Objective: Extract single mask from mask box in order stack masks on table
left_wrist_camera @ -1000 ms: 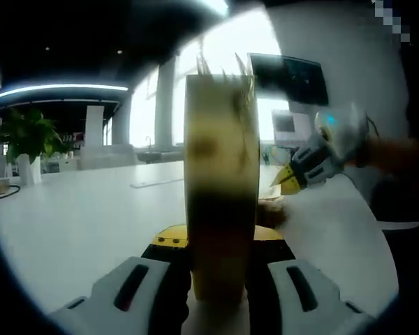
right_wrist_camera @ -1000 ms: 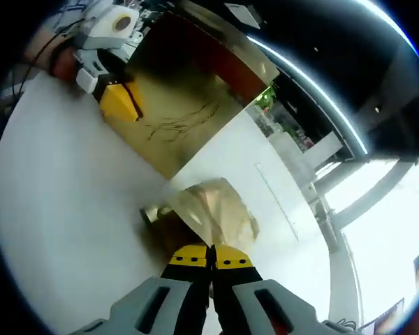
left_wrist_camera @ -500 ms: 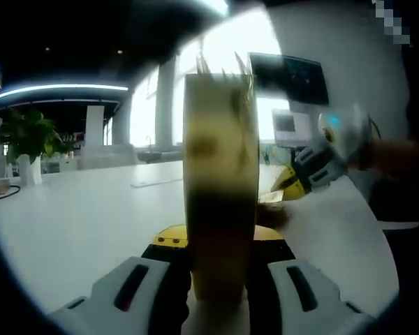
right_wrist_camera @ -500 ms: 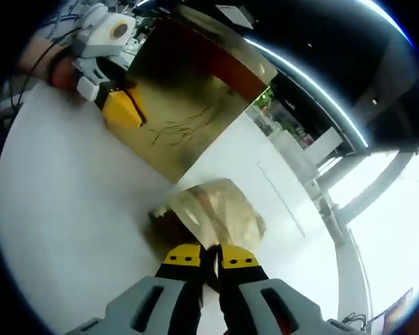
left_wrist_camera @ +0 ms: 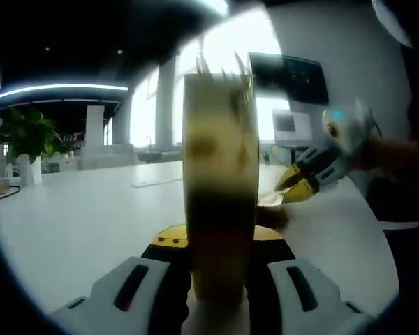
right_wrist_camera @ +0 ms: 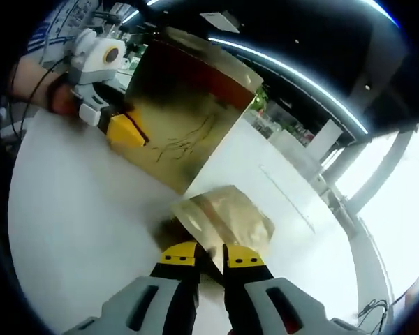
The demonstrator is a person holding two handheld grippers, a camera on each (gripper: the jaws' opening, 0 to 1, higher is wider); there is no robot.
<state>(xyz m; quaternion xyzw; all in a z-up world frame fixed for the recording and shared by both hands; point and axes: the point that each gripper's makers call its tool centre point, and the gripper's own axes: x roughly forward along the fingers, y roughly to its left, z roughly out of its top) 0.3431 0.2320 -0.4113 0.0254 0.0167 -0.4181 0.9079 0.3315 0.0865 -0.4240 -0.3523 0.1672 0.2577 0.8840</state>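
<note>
- Between my left jaws stands the mask box [left_wrist_camera: 220,202], upright on the white table [left_wrist_camera: 77,216]; the left gripper [left_wrist_camera: 220,279] is clamped on its narrow near edge, one jaw on each side.
- From the right gripper view, the same box [right_wrist_camera: 178,118] rises on the far left, with the left gripper [right_wrist_camera: 115,125] biting its lower left corner.
- Just in front of my right gripper [right_wrist_camera: 209,259] lies a mask [right_wrist_camera: 227,220] in shiny golden wrapping, on the table [right_wrist_camera: 70,230] near the foot of the box.
- My right jaws stand a little apart, with a fold of the wrapping running down between them; I judge they grip nothing firmly.
- The mask looks very light, soft and slippery, and the film may crumple; I would take it by the flat near edge, with a gentle pinch.
- The box seems light and stiff, so it can tip if I pull too hard.
- To the right and far side the table is open, so there is room for stacking; the table edge is far from the mask.
</note>
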